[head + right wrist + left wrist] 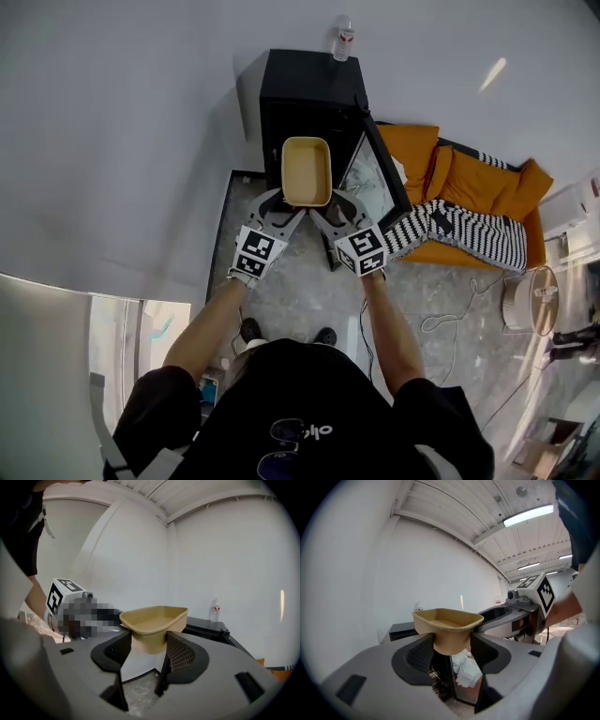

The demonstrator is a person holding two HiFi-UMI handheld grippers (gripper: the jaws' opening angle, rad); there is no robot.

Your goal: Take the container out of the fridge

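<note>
A tan, empty rectangular container (307, 170) hangs in the air in front of the small black fridge (305, 94), held from its two near corners. My left gripper (278, 203) is shut on its left corner, and in the left gripper view the container (449, 626) sits between the dark pads. My right gripper (330, 207) is shut on the right corner, where the container (153, 624) shows wedged between the pads. The fridge door (380, 174) stands open to the right.
A clear water bottle (344, 38) stands on the fridge top by the white wall. An orange cushion (478, 183) with a black-and-white striped cloth (459, 232) lies right of the door. A round fan (534, 300) and cables sit on the floor at right.
</note>
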